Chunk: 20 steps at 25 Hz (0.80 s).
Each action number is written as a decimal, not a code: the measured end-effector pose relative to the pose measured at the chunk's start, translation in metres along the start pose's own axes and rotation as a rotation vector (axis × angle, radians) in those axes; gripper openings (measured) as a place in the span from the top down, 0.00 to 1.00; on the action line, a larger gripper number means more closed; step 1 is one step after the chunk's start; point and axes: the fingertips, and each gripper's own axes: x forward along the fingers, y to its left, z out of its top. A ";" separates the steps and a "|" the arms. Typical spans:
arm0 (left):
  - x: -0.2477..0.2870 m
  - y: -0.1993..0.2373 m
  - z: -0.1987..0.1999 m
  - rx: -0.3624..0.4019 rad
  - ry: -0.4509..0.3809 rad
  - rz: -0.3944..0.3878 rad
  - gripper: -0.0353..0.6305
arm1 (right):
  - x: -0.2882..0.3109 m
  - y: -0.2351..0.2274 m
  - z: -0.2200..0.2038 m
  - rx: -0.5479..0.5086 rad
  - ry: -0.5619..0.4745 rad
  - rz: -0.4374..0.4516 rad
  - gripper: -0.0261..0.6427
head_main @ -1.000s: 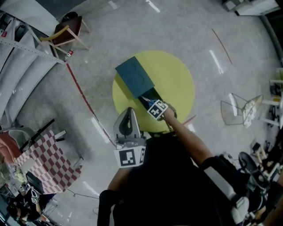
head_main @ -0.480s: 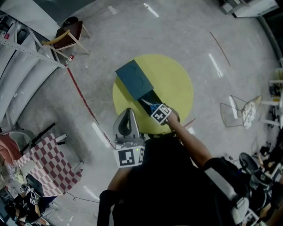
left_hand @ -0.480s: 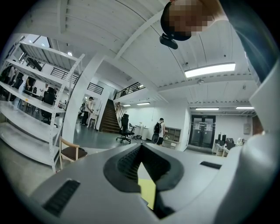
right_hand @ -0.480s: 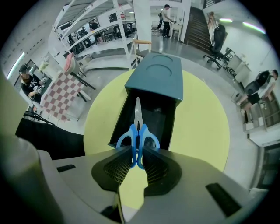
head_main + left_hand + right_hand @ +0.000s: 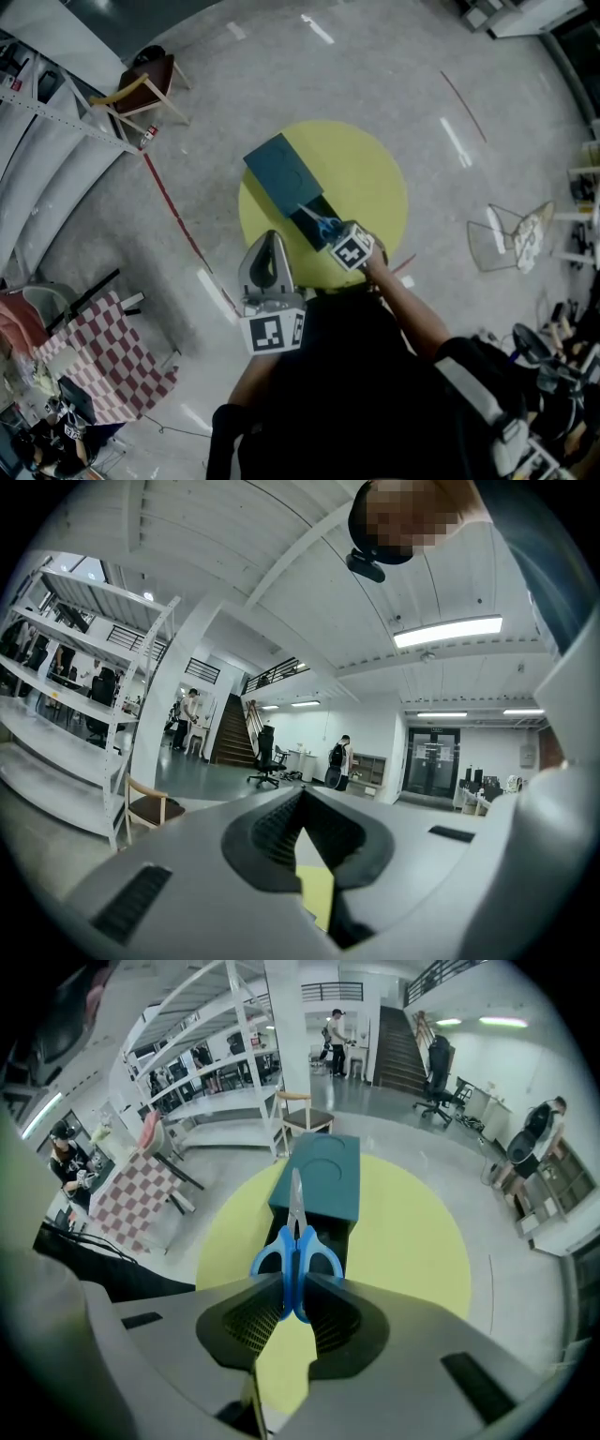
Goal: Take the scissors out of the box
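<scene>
The right gripper (image 5: pixel 295 1283) has its jaws pressed on the blue handles of the scissors (image 5: pixel 295 1241), 1 jaw on each side, and the blades point away from it toward the teal box (image 5: pixel 319 1180). The box lies on the round yellow table (image 5: pixel 370 178) with its dark inner tray (image 5: pixel 317 214) pulled out. In the head view the scissors hang over the near end of this tray – they seem lifted free of it, but not yet carried aside. So the main part looks done, I think; what is left is to bring the scissors away from the box and probably lay them on the table. The left gripper (image 5: pixel 300 799) is held level beside the table – its jaws meet at the tips, with nothing between them.
</scene>
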 end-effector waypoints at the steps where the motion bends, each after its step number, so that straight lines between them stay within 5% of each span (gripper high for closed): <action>1: 0.000 0.000 0.000 0.000 0.000 0.000 0.95 | -0.005 0.001 0.006 0.007 -0.030 0.003 0.85; 20: 0.004 0.006 0.005 0.008 -0.023 0.007 0.95 | -0.122 -0.013 0.090 0.130 -0.526 -0.067 0.85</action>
